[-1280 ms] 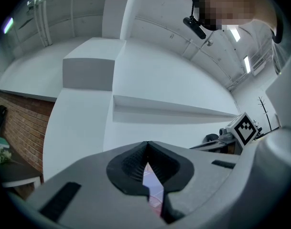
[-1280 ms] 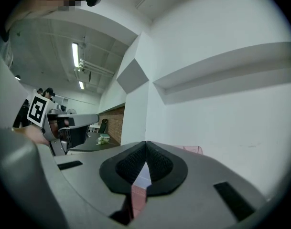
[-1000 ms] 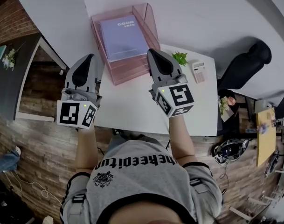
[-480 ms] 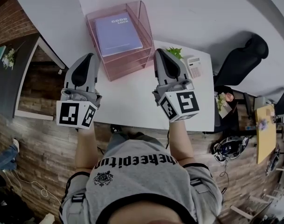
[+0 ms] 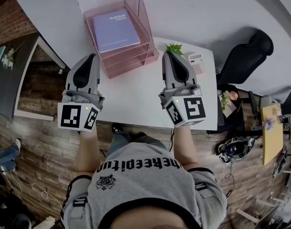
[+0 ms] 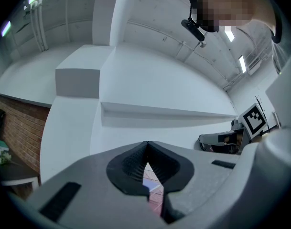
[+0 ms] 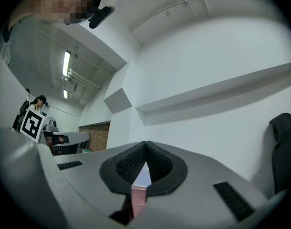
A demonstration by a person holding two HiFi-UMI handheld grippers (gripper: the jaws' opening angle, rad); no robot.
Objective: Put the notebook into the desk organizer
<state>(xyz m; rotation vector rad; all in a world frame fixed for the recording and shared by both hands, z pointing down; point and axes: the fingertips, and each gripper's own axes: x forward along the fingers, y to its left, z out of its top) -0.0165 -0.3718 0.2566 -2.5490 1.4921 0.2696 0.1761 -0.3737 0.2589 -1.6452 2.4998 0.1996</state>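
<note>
Notebook (image 5: 115,30) was found in desk organizer (image 5: 146,23).
Left gripper (image 5: 91,57), right gripper (image 5: 169,55) were closed, empty; organizer could be knocked by either.

White table (image 5: 135,99). Pink desk organizer (image 5: 128,63) at far L edge. Sm. green plant (image 5: 174,48) + calculator (image 5: 197,62) far R.

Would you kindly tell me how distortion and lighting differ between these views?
Head view: evenly lit and sharp, fisheye bending the floor planks, notebook cover readable. Left gripper view: heavy fisheye, dark corners. Right gripper view: likewise, with bright ceiling lamps.
</note>
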